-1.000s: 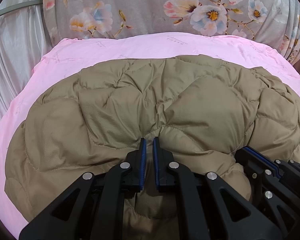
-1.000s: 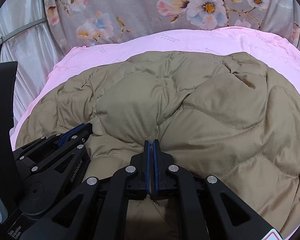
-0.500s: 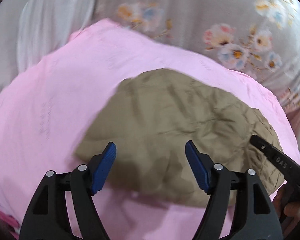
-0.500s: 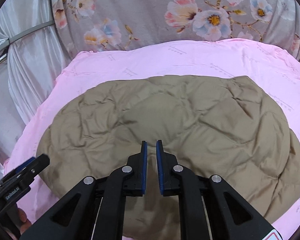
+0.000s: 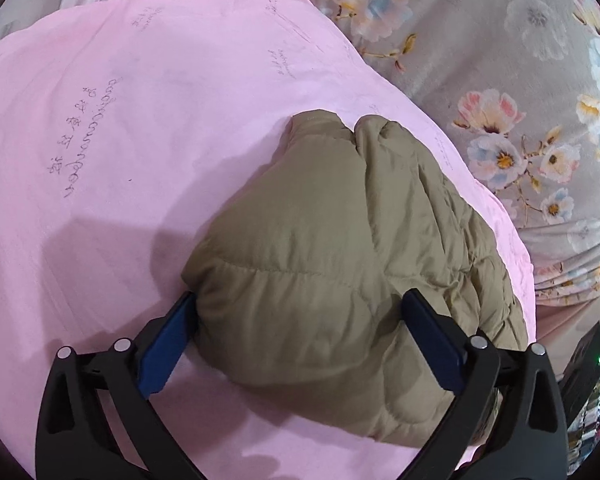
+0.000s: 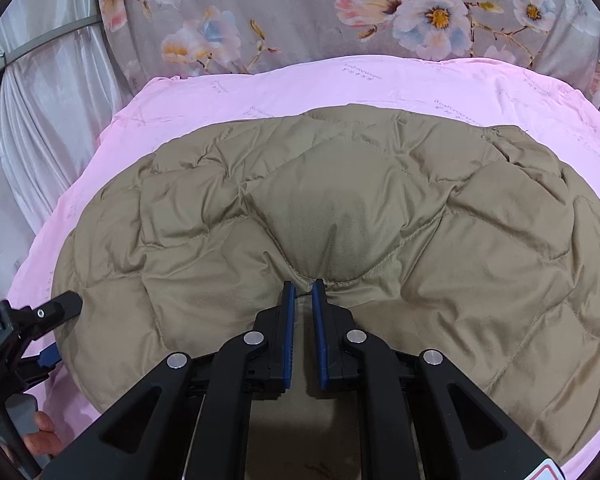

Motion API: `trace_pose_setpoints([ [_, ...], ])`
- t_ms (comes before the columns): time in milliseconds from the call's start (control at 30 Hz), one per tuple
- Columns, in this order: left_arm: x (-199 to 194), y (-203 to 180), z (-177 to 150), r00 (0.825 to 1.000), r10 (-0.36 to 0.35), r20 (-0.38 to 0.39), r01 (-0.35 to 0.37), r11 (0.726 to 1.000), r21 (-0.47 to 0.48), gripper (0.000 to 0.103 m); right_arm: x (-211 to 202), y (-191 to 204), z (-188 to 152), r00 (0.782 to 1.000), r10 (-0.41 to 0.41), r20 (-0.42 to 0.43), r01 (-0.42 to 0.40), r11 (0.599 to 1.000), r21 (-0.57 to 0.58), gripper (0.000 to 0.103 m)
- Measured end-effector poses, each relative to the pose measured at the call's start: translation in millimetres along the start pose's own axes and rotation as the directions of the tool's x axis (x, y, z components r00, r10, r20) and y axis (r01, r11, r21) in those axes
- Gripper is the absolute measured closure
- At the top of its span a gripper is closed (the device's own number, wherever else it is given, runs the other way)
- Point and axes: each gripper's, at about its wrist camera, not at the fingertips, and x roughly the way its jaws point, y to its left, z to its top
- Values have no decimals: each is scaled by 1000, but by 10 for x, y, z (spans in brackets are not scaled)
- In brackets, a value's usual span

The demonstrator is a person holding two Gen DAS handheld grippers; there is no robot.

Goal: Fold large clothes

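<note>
Where it lies on pink sheet [image 6: 260, 92], tan jacket [image 6: 340, 208] looks puffy, quilted.

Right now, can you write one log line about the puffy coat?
left tool: open, straddling coat end | right tool: slightly open, at a coat fold | coat: on pink sheet

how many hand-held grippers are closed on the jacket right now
0. The left hand-held gripper is wide open, straddling the end of the tan jacket. The right hand-held gripper sits at a seam with a narrow gap between its pads, gripping nothing visible.
</note>
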Motion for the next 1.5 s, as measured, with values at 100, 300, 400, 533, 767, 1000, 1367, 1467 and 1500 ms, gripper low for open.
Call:
trace_pose_setpoints([
  [100, 89, -102, 46, 1000, 0, -11, 0, 1000, 3, 6, 19, 5, -17, 1000, -2, 8, 2, 1000, 3, 92],
  [300, 65, -182, 184, 999, -41, -35, 40, 999, -27, 61, 42, 8, -25, 1000, -7, 11, 7, 1000, 1, 92],
  [400, -102, -313, 233, 998, -68, -9, 69, 997, 17, 78, 44, 6, -25, 1000, -7, 10, 7, 1000, 2, 92],
  [533, -476, -706, 279, 989, -137, 50, 128, 981, 144, 90, 51, -20, -10, 1000, 9, 0, -9, 1000, 27, 92],
  [767, -1143, -1596, 289, 956, -267, 120, 197, 890, 412, 96, -100, 123, 75, 981, 173, -92, -161, 979, 125, 88],
  [1000, -1279, -1768, 328, 957, -229, 176, 123, 873, 471, 96, -42, 575, -49, 931, 329, -160, -318, 944, 88, 91],
  [1367, -1470, -2085, -40, 962, -254, 103, 140, 778, 612, 96, -322, 293, -369, 928, 327, -179, -322, 945, 58, 92],
  [1467, -1380, -2328, -349, 968, -244, 52, 144, 715, 684, 96, -213, 201, -360, 908, 382, -169, -367, 923, 116, 96],
  [1500, -1350, -2400, -439, 970, -241, 39, 145, 696, 703, 96, -233, 99, -360, 892, 422, -163, -397, 903, 165, 96],
])
